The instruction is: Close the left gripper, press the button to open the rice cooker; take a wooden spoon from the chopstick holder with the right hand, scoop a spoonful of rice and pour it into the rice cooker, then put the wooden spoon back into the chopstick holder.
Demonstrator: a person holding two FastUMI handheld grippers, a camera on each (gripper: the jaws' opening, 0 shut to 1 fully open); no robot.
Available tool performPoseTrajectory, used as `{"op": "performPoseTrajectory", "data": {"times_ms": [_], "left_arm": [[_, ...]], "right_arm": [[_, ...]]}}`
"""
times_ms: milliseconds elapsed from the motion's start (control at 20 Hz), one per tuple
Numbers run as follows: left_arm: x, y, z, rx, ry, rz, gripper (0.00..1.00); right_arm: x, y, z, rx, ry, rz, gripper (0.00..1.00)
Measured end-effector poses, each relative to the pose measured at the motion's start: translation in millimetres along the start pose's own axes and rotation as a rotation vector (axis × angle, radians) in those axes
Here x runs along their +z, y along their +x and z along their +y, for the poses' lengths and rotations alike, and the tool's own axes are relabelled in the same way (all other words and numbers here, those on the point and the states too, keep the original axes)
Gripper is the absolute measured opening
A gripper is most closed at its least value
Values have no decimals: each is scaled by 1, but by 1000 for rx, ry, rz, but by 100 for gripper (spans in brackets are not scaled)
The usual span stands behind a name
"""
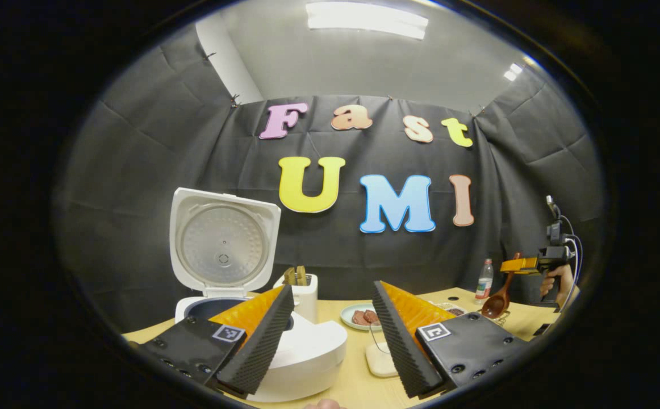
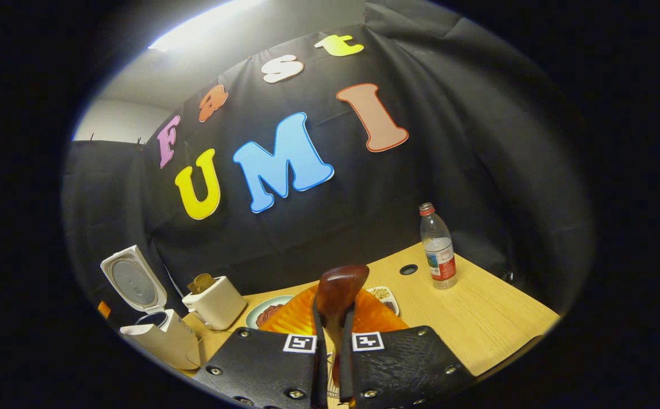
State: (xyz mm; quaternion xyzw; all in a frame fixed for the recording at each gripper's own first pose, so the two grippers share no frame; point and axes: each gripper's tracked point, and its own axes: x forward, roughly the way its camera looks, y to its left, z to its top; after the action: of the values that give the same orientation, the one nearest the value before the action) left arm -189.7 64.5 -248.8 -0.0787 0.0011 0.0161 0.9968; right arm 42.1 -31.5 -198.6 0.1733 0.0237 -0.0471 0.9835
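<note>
While the right gripper (image 2: 333, 363) sits low centre in the right gripper view, I read its jaws as pinched nearly together on the handle of the wooden spoon (image 2: 338, 292), whose bowl stands just above the fingers. My left gripper (image 1: 330, 341) fills the bottom of the left gripper view with its jaws spread wide and nothing between them, hanging over the white body of the rice cooker (image 1: 301, 355), whose lid (image 1: 223, 241) stands upright at centre left, so I judge the button step done. Just past my fingers, at lower centre, lie a plate with something reddish (image 1: 364, 317) and a small pale dish (image 1: 380, 359) on the wooden table (image 1: 358, 386). At the right edge of that view I see the spoon hanging bowl-down from the far gripper, above a small tray of what may be rice or grains (image 1: 455, 310); I cannot tell whether the bowl is loaded. A white holder with wooden pieces sticking out (image 1: 303, 292) stands behind the cooker. A water bottle (image 2: 438, 247) stands at the far right. My worry is the carry: held by a thin handle, the spoon could twist in the pinch and spill grain across the table, or clip the raised lid on arrival.
</note>
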Motion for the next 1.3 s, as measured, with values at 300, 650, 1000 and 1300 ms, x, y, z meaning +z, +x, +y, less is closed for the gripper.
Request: {"op": "performPoseTrajectory", "data": {"times_ms": [300,650,1000,1300], "left_arm": [[2,-1,3,2,-1,-7,96],[1,-2,3,3,-5,-7,96],[-5,8,0,-2,-27,11,96],[57,34,23,12,5,19,95]], "right_arm": [[-33,6,-8,-24,-39,56,9],[0,-9,-19,-69,-95,-33,76],[47,-28,-21,-90,-169,-82,99],[59,-44,-24,-61,-210,-74,99]]}}
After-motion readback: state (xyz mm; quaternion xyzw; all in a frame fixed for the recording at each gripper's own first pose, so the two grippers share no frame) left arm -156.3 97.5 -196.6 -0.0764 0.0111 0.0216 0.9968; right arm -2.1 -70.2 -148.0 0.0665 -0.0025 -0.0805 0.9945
